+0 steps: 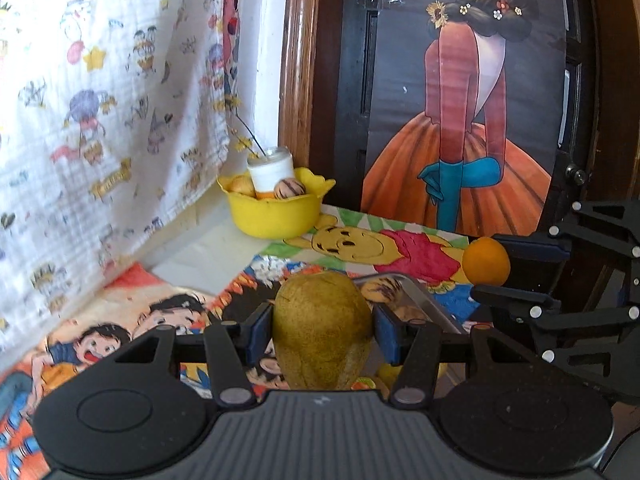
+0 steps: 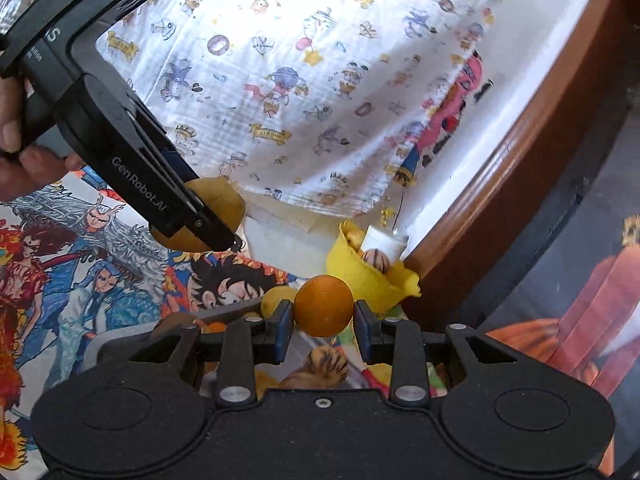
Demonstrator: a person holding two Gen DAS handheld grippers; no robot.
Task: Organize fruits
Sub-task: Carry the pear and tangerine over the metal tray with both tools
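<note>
My left gripper [image 1: 322, 334] is shut on a brown-green pear [image 1: 320, 320], held above the cartoon-print table cover. From the right wrist view the same left gripper [image 2: 208, 220] shows at upper left, with the pear [image 2: 230, 200] between its fingers. My right gripper [image 2: 323, 320] is shut on a small orange [image 2: 323, 304]; in the left wrist view that right gripper [image 1: 486, 267] and its orange [image 1: 486, 258] hang at mid right. A yellow bowl [image 1: 276, 216] stands at the back by the wall and holds a white jar [image 1: 272, 172] and small fruits; the bowl [image 2: 360, 276] lies just beyond the orange.
A printed cloth [image 1: 100, 100] hangs at the left and back. A wooden door frame [image 1: 300, 60] and a dark poster [image 1: 460, 100] close the right side. A metal tray [image 1: 424, 300] with fruit lies below the grippers. A person's hand [image 2: 16, 160] grips the left handle.
</note>
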